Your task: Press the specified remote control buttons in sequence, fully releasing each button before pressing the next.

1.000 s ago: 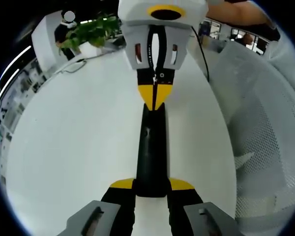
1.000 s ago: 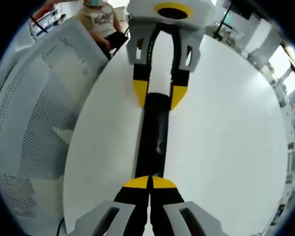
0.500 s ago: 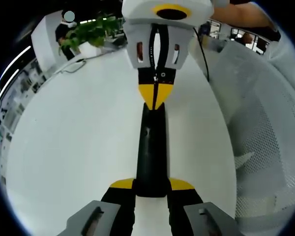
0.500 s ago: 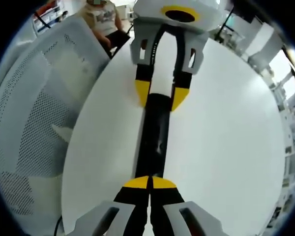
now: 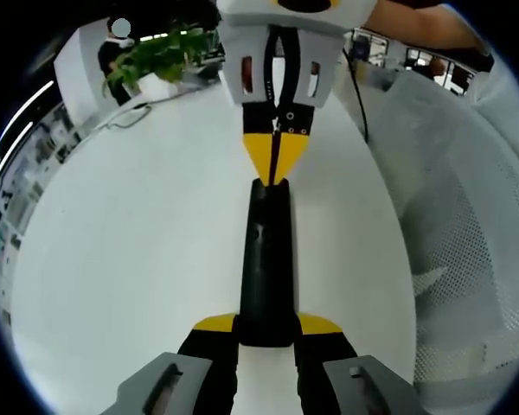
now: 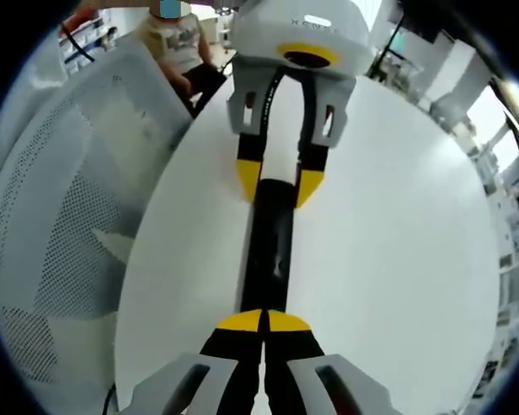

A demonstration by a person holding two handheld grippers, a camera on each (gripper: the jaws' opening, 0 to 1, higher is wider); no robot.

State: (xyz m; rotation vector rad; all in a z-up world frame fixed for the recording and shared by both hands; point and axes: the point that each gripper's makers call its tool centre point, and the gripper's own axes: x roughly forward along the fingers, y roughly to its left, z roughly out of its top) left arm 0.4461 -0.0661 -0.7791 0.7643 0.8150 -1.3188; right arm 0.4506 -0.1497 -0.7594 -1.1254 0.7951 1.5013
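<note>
We pinch the remote (image 5: 265,259) w/ left tool (image 5: 266,327) on the counter (image 5: 138,242) so right tool (image 5: 275,164), tips pressed together, can poke btns.

Left gripper (image 5: 266,327) clamps a bar; right gripper (image 6: 264,322) has its jaws together.

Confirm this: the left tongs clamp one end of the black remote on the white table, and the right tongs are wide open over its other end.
Wrong on the right tongs: they are shut, tips together over the remote, as the left gripper view shows. The left tongs do clamp one end of it on the white table.
</note>
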